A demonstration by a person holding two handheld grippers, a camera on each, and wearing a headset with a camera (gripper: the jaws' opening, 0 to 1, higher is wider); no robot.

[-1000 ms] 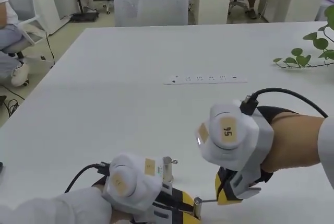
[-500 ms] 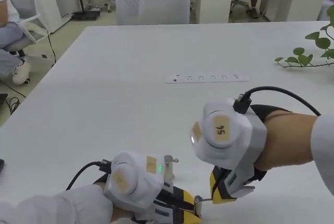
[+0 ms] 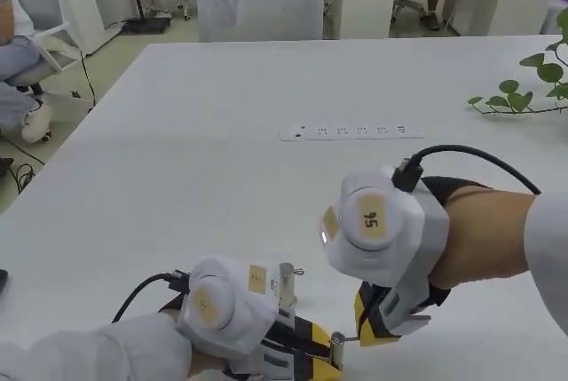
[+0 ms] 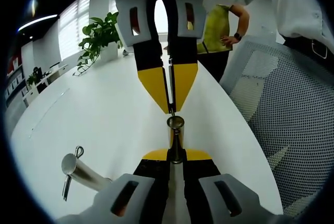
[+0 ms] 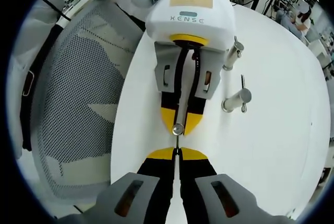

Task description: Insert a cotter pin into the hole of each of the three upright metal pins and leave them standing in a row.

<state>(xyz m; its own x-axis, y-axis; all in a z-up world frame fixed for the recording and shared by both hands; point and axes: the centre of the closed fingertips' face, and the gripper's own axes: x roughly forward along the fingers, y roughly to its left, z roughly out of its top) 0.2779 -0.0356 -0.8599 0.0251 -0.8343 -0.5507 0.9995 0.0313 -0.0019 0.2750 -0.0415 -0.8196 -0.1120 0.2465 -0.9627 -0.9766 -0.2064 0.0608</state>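
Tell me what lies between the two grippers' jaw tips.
In the left gripper view: the metal pin clamped by the left gripper, and the thin cotter pin held by the right gripper, its tip at the pin's end.

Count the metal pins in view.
3. Held pin sits between the left gripper's fingers; near pin and far pin are on the table beside it. Others may be hidden.
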